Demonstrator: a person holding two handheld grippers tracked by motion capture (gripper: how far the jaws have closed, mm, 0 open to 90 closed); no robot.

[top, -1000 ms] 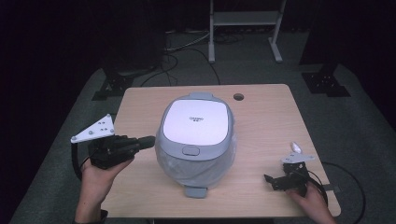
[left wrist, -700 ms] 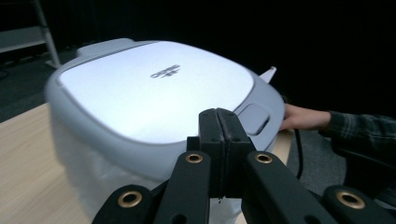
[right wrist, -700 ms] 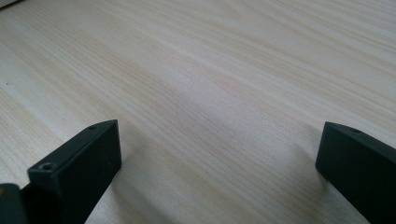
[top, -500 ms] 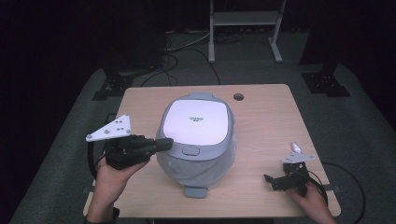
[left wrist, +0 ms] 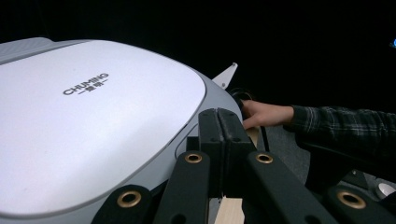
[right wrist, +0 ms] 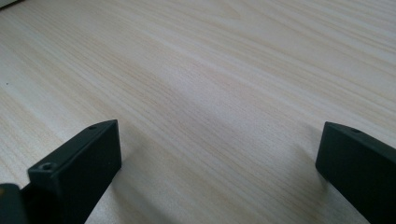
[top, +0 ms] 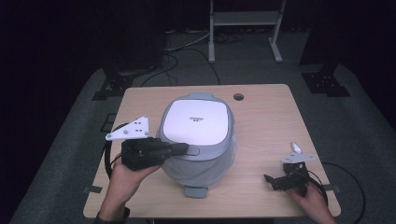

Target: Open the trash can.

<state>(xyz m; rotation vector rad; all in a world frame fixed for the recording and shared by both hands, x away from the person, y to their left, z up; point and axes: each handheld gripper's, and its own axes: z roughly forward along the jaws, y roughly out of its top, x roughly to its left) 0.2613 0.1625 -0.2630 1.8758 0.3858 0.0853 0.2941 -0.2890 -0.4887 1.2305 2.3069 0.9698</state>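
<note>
A grey and white rice cooker (top: 196, 121) with its lid down stands in the middle of the wooden table (top: 266, 121). My left gripper (top: 186, 148) is shut with nothing between its jaws, and its tips lie at the cooker's front edge, right beside the lid button (top: 193, 150). In the left gripper view the closed jaws (left wrist: 218, 114) point along the edge of the white lid (left wrist: 84, 116); whether they touch it I cannot tell. My right gripper (top: 271, 181) rests low on the table at the front right. Its jaws (right wrist: 219, 154) stand wide open over bare wood.
A round cable hole (top: 238, 97) sits in the table's far edge. A cable loops off the table's left side (top: 108, 154) and another off its right side (top: 341, 177). The right hand with a plaid sleeve (left wrist: 327, 123) shows beyond the cooker in the left gripper view.
My left gripper has moved right from the table's left edge to the front of the cooker, still shut. The right gripper has stayed put.
</note>
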